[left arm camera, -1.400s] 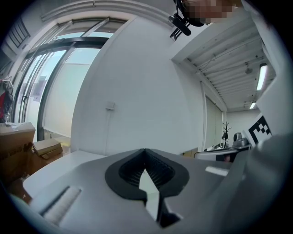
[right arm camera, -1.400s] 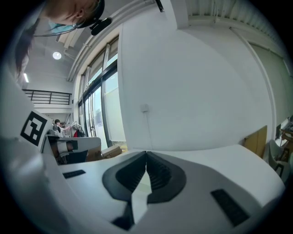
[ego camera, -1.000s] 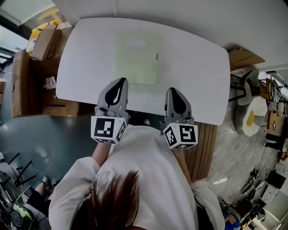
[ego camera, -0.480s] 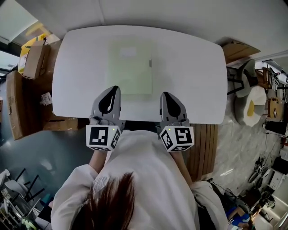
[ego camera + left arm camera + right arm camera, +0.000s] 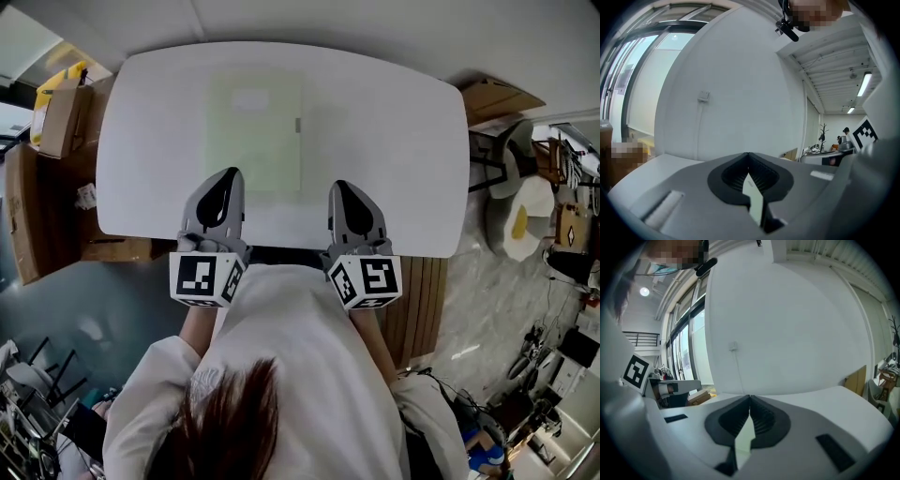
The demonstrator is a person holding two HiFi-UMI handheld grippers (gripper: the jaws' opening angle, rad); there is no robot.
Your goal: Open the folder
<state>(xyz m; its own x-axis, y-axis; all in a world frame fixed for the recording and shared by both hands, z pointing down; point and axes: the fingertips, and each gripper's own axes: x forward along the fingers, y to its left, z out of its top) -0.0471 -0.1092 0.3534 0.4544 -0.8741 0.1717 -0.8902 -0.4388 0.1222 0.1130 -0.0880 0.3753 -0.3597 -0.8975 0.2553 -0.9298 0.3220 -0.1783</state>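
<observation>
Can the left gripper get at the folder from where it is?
Probably yes: the folder lies flat on the table right ahead of the left gripper, nothing between them. Its jaws are shut, so they must open first.

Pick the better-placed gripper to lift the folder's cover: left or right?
Right, probably: the right gripper is nearer the folder's edge bearing the dark tab; the left gripper faces its near-left corner. Both are shut, holding nothing.

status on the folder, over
Shut and empty: left claw, right claw, above near table edge. Pale green folder flat, looks closed, not gripped. Nothing in the way.
</observation>
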